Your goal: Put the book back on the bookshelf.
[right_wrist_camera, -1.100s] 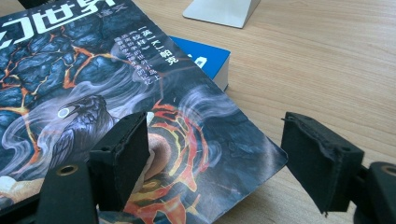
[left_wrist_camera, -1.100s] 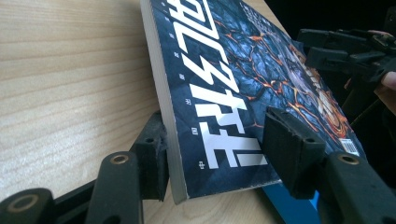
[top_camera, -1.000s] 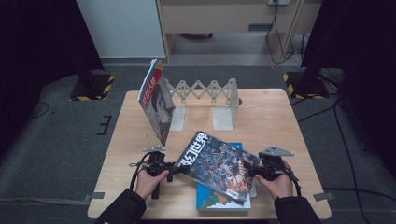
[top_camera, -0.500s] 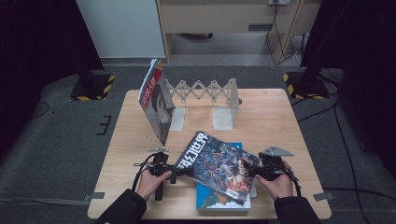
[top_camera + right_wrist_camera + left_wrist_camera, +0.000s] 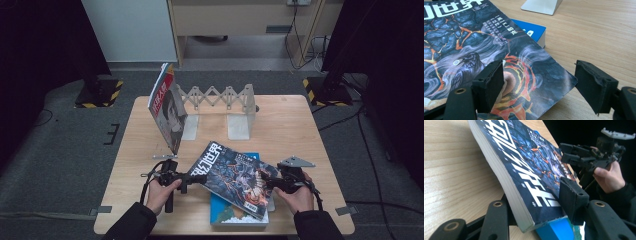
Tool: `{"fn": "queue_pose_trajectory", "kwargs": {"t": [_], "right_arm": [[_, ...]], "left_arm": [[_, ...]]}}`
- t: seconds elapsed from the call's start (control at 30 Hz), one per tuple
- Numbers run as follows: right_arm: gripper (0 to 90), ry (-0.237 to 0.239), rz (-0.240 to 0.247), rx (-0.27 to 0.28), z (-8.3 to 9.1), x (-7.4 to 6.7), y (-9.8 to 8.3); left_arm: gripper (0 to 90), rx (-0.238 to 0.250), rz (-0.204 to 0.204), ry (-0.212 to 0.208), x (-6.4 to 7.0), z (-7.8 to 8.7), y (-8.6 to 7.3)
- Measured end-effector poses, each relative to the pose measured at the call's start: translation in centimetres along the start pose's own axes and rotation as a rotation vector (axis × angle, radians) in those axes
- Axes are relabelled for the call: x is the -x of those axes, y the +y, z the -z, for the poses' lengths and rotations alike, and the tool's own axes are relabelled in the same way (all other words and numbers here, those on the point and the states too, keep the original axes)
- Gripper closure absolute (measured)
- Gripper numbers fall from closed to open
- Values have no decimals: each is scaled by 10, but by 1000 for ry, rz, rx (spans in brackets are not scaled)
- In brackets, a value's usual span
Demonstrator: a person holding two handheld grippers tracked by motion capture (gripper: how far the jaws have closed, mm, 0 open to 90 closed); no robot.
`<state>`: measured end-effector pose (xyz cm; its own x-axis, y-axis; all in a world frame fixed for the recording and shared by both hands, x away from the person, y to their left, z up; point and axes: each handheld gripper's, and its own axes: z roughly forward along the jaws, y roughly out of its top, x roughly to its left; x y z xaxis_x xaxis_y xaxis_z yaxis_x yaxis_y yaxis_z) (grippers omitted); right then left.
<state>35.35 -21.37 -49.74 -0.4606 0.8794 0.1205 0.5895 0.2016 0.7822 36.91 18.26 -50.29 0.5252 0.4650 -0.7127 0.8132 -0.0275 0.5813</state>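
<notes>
Leftmost on the wooden table (image 5: 300, 125), a magazine with a face on its cover (image 5: 167, 112) stands tilted against the left end of the grey accordion book rack (image 5: 222, 100), near the far edge. Nearer the person, the left gripper (image 5: 197, 178) is held level in the left hand (image 5: 161, 192), pointing toward the middle of the table; its jaws have just been closing, and in the left gripper view they straddle the near corner of the dark-covered magazine (image 5: 524, 167), one jaw under the page block and the other lying on the cover, so the corner looks pinched between them. That dark-covered magazine lies slantwise across the front middle of the table, with its left corner lifted off the wood and its body resting on a blue book (image 5: 235, 215) that lies flat beneath it. At the right, the right gripper (image 5: 267, 182) sits in the right hand (image 5: 297, 195) at the magazine's right side, a grey three-cornered plate on top of it. In the right gripper view its jaws stand apart, one over the cover's raven picture and the other out over bare wood past the cover's curled corner, and neither pad presses on the paper.
</notes>
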Motion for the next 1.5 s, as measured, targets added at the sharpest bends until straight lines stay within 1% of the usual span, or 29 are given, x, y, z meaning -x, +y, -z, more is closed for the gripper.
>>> {"fn": "queue_pose_trajectory", "kwargs": {"t": [0.2, 0.23, 0.27, 0.33, 0.4, 0.43, 0.53, 0.6, 0.73, 0.87, 0.9, 0.93, 0.97, 1.0, 1.03, 1.17, 1.23, 1.3, 1.43, 1.5], "right_arm": [[242, 0, -1, 2, 0, 0, 0], [242, 0, 0, 3, 0, 0, 0], [242, 1, 0, 3, -1, 0, 0], [242, 2, -2, 4, -1, 0, 0], [242, 3, 3, 2, -1, 0, 0], [242, 3, 3, 3, -1, 0, 0], [242, 4, 4, 2, -1, 0, 0], [242, 4, 0, 4, -1, 0, 0], [242, 11, 1, 8, -1, 1, 0], [244, 23, -15, 4, -1, 2, 0], [254, 23, -24, 6, -1, 2, 0], [262, 24, -20, 5, 0, 3, 0], [274, 21, -27, 8, 0, 3, 0], [276, 18, -20, 7, 1, 4, 0], [276, 17, -23, 10, 2, 5, 1], [276, 1, -38, 16, 4, 9, 1], [275, -11, -44, 20, 6, 13, 1], [273, -26, -48, 24, 8, 18, 1], [271, -56, -61, 30, 11, 25, 0], [266, -72, -61, 26, 13, 30, -2]], "left_arm": [[523, 19, 11, 16, -5, -4, 3], [509, 27, 24, 15, -5, -4, 4], [491, 35, 22, 19, -5, -5, 4], [466, 40, 13, 39, -5, -8, 4], [500, 33, -14, 62, -4, -8, 3], [530, 29, -11, 61, -4, -8, 3], [564, 37, -7, 49, -3, -7, 3], [578, 38, -8, 50, -2, -6, 3], [605, 42, -11, 47, 4, -3, 6], [629, 53, -18, 52, 13, -1, 10], [637, 53, -18, 54, 15, 0, 11], [643, 54, -18, 56, 17, 0, 12], [648, 56, -17, 59, 19, 1, 13], [654, 59, -18, 62, 22, 2, 15], [661, 59, -21, 62, 24, 3, 16], [693, 79, -17, 63, 32, 8, 25], [714, 99, -9, 62, 36, 12, 30], [736, 122, -6, 57, 39, 16, 34], [762, 146, -2, 54, 44, 25, 41], [771, 157, -3, 57, 47, 28, 43]]}}
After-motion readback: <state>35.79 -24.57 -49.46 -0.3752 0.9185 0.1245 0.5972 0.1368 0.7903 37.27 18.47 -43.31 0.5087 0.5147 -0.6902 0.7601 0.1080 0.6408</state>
